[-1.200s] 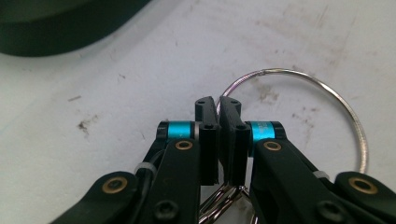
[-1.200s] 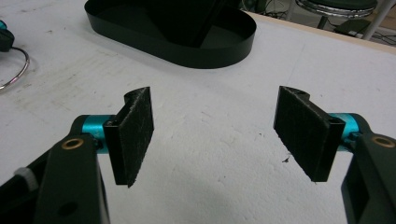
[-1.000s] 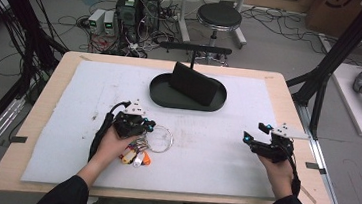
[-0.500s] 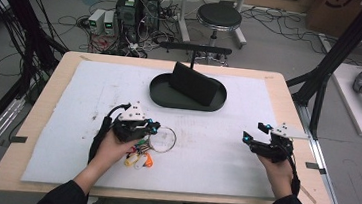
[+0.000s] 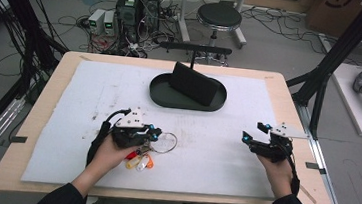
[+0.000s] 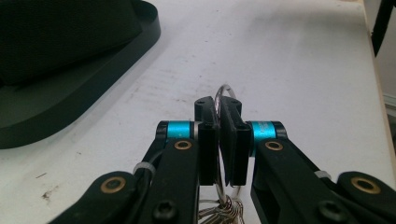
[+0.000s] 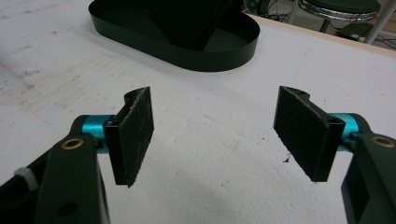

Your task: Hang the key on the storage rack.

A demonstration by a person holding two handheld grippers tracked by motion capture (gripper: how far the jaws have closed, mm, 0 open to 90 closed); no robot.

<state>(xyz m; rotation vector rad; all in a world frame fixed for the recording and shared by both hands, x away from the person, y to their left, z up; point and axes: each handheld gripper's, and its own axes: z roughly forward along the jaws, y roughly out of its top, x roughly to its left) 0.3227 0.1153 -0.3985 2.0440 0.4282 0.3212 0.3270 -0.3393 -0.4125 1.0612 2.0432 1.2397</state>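
Left gripper [image 5: 155,135]: clenched on the key ring [image 5: 166,143]. In the left gripper view its two black pads stand almost together, with the thin wire of the key ring [image 6: 223,91] pinched between them and arching out past the tips.
Right gripper [image 5: 255,134]: released, holding nothing. In the right gripper view its pads [image 7: 136,126] stand wide apart over bare white mat.
Table [image 5: 37,118]: pale wood, covered by a white mat [image 5: 224,151] with grey scuff marks.
Tray [image 5: 162,96]: a black oval dish with a low wall, at the far middle of the mat, well apart from both grippers.
In the tray: a black slab [image 5: 193,84] that leans at a tilt, its lower edge inside the dish.
Key ring, place: on the mat just right of the left gripper in the high view, near the person's edge of the table; one side is in the jaws, the rest of the loop lies free.
Keys [image 5: 139,161]: a small bunch with red, white and orange tags, under the left hand [image 5: 108,155], beside the ring.
Right hand [image 5: 278,169]: at the mat's right side, its gripper pointing toward the tray.
Change since a second ago: the left gripper and the ring have shifted a little right and away from the person; the right gripper has stayed where it was.
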